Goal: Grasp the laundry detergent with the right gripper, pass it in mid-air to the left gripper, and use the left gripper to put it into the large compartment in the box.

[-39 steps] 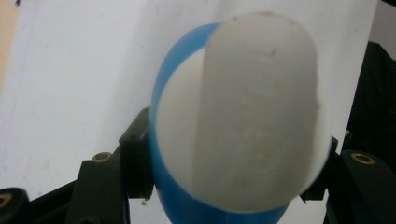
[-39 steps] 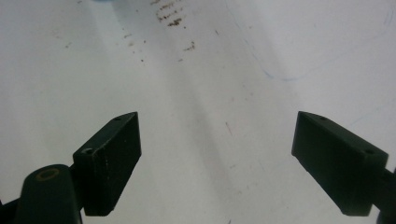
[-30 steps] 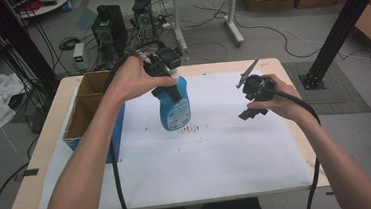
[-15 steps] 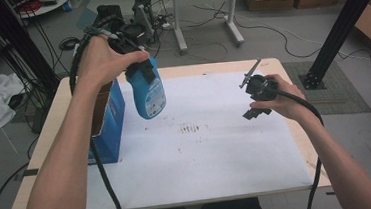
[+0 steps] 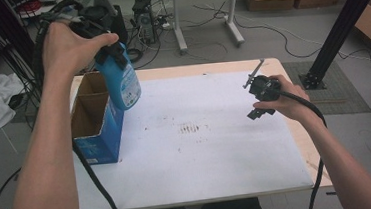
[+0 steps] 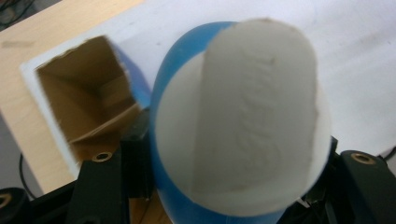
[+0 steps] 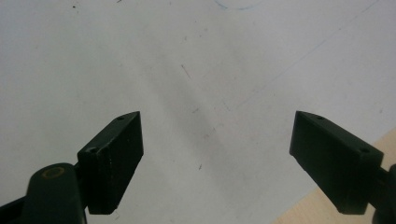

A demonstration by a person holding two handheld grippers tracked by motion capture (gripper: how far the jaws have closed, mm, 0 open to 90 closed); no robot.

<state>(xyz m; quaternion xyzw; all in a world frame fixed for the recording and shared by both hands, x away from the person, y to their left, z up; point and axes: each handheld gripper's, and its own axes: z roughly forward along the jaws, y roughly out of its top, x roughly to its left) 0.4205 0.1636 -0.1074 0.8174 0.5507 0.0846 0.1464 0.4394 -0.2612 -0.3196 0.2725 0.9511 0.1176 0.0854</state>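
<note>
The blue bottle (image 5: 123,82) hangs in the air above the right edge of the open cardboard box (image 5: 97,122), base downward, clear of the table (image 5: 218,167). Your left gripper (image 5: 111,50) is pinching it at the top end, the jaws closed on either side of the body near the neck. In the left gripper view the bottle (image 6: 233,126) stands between the jaws, its pale label facing the camera, with the box opening (image 6: 84,98) beside it.

Judgement on handling: the bottle looks like moulded plastic, stiff enough to take a firm pinch but smooth and rounded, so liable to slip or swing under a hold this high up. Its fill level cannot be told; treat it as moderately heavy. A hold on the narrower waist or neck, where you have it, is the sound choice; the label face offers less bite.

The box is light card with one flap folded inward, and could shift if the bottle knocks its wall.

Your right gripper (image 5: 257,91) is held above the table's right side, well apart from the bottle. Its jaws are spread wide and hold nothing (image 7: 215,158).
</note>
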